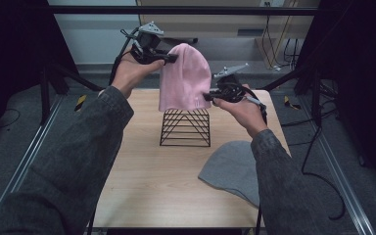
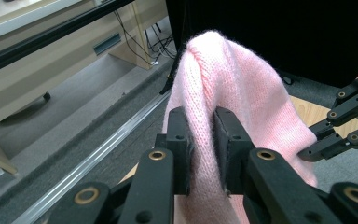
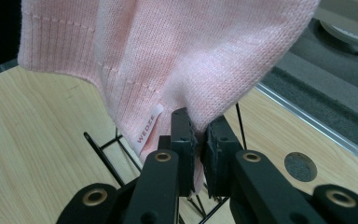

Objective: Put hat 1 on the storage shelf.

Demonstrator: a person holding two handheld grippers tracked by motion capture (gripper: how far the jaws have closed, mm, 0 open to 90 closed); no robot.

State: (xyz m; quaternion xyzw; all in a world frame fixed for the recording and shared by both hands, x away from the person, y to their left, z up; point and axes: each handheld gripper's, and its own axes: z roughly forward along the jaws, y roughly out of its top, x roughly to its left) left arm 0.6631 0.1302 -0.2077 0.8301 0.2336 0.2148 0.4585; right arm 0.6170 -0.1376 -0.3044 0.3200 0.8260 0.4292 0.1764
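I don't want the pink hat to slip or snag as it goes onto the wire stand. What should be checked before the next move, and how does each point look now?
1. Left gripper shut on the pink beanie near its crown: ok.
2. Right gripper shut on the beanie's lower edge beside the label: ok.
3. Beanie lifted off the table: ok.
4. Wire stand upright under the beanie: ok.
5. Grey beanie lies apart from the stand: ok.
6. Beanie's opening spread enough to go over the stand: cannot tell.
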